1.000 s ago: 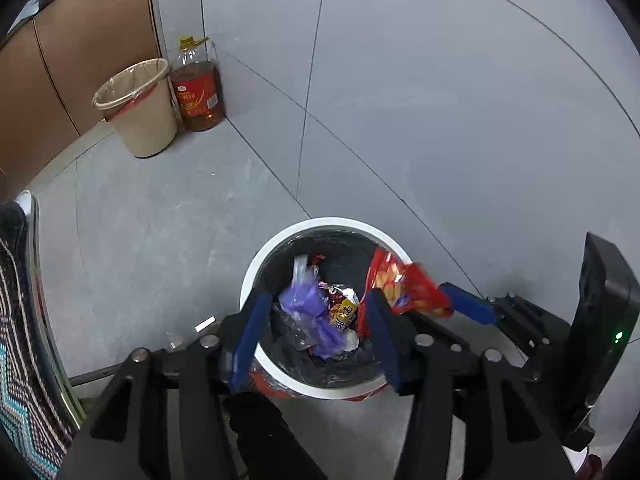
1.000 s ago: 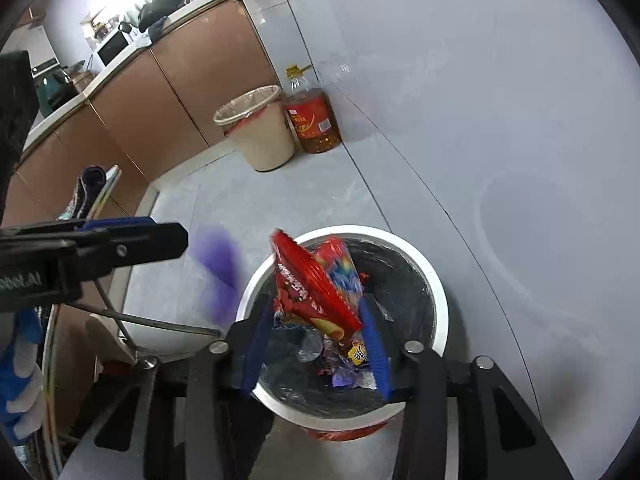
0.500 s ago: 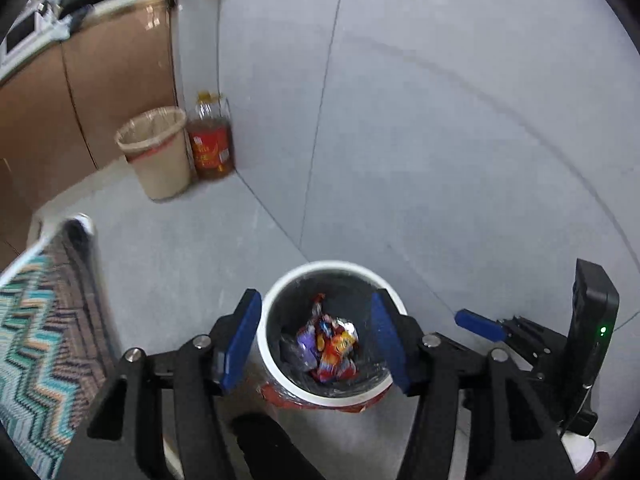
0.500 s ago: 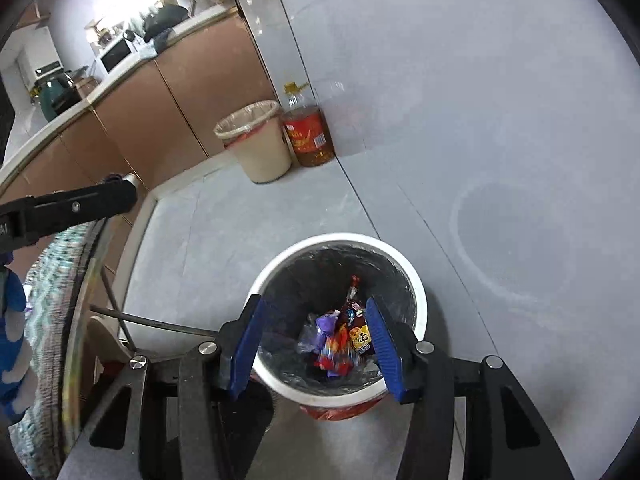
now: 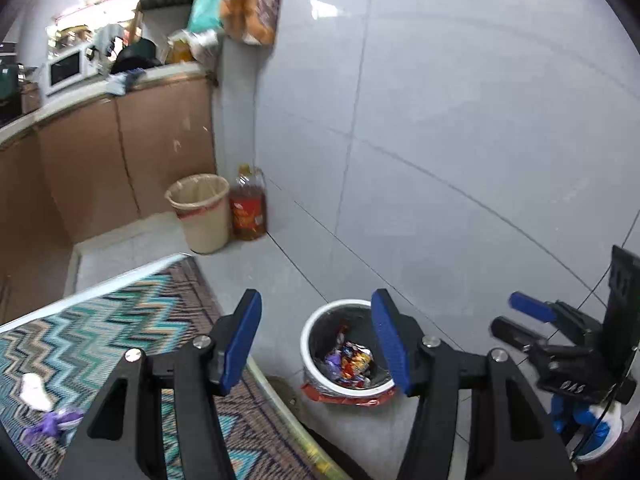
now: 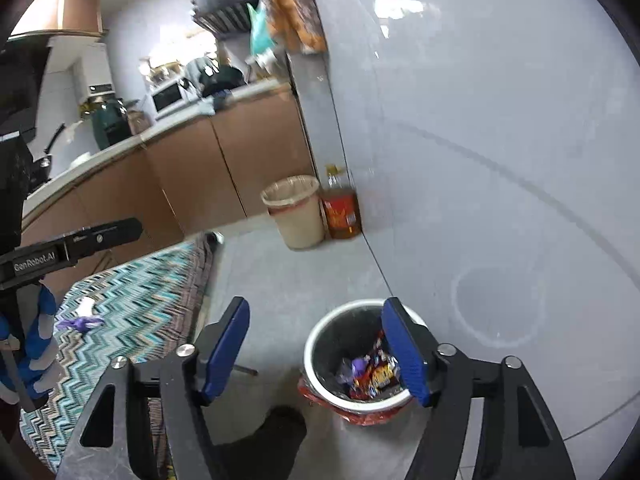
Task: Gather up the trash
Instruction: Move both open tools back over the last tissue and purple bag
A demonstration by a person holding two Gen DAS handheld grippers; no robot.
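Note:
A white-rimmed bin (image 5: 308,344) with a black liner stands on the floor by the tiled wall, with colourful wrappers (image 5: 348,364) inside. My left gripper (image 5: 316,304) hovers high above it, open and empty. My right gripper (image 6: 316,308) is also well above the bin (image 6: 316,336); its jaws are opening with nothing between them. It shows at the right edge of the left wrist view too (image 5: 520,316). On the zigzag-patterned cloth (image 5: 120,320) lie a purple wrapper (image 5: 52,426) and a white crumpled scrap (image 5: 34,390).
A beige bin (image 5: 200,212) and an oil bottle (image 5: 248,208) stand in the corner by brown cabinets (image 5: 120,168). A gloved hand (image 6: 36,344) holds the left gripper's handle. The patterned cloth's edge lies just left of the white-rimmed bin.
Both grippers have risen and drawn back from the bin. The purple wrapper and red snack bag seen at their jaws a second ago are gone from them; the right jaws stand wider.

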